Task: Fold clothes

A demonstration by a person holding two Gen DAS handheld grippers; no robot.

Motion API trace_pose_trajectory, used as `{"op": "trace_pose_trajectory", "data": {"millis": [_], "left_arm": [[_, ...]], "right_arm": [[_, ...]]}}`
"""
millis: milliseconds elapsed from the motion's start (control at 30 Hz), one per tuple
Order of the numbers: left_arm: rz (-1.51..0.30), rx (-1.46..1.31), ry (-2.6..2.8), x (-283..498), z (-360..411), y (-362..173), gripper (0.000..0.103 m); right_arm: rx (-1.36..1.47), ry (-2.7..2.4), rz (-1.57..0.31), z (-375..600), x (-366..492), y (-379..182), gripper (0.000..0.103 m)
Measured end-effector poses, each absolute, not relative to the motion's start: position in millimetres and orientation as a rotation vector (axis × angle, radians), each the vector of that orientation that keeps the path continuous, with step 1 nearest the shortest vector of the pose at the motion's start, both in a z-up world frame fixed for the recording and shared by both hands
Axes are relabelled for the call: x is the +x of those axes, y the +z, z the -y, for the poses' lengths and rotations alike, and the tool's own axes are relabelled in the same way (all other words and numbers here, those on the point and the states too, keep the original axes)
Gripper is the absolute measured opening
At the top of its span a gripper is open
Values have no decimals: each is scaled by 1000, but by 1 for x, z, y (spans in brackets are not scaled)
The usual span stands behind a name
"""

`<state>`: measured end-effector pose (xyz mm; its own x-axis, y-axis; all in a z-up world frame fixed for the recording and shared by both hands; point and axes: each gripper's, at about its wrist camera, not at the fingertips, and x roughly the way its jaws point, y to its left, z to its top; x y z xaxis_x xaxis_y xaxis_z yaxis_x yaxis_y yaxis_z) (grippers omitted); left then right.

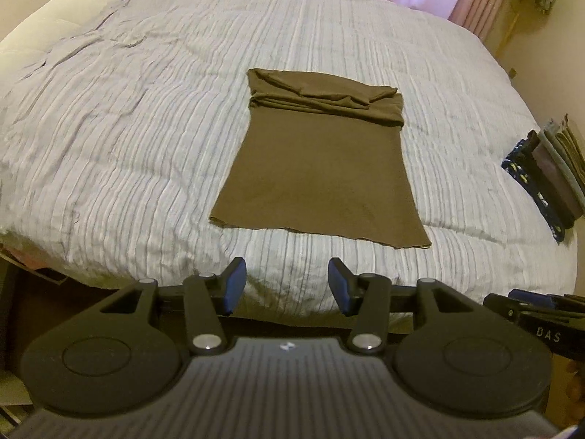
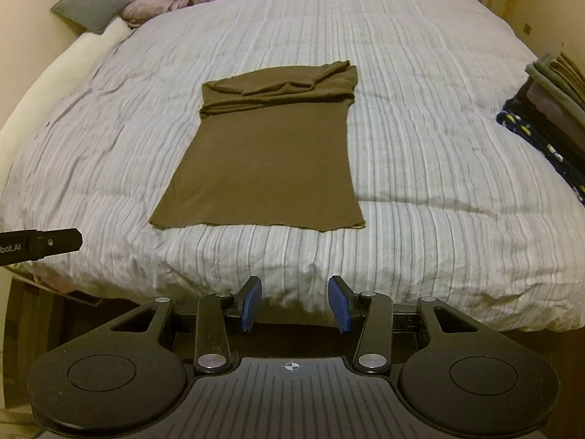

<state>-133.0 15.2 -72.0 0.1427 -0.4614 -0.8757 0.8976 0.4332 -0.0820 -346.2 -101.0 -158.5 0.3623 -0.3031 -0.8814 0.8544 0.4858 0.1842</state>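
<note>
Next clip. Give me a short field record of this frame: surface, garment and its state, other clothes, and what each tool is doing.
surface: striped pale-blue quilted bedspread
garment: olive-brown knit garment, lying flat mid-bed, sides folded in, far end bunched into folds
other clothes: stack of folded clothes at the bed's right edge
left tool: open, nothing between the pads, short of the garment's near hem
right tool: open, empty, also clear of the garment
fold stage: partly done

At three o'clock, the stack of folded dark and grey clothes (image 2: pixel 548 117) runs off the frame edge; its count is unclear.
</note>
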Motion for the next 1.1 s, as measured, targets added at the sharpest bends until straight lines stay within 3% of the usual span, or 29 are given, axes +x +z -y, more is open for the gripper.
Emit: {"op": "trace_pose_trajectory", "data": {"millis": [433, 1100], "left_arm": [[-1008, 526, -1005, -126, -39, -71, 48], [-993, 556, -1042, -156, -15, -73, 50]], "right_arm": [[686, -793, -931, 91, -327, -159, 44], [704, -829, -915, 107, -359, -157, 44]]}}
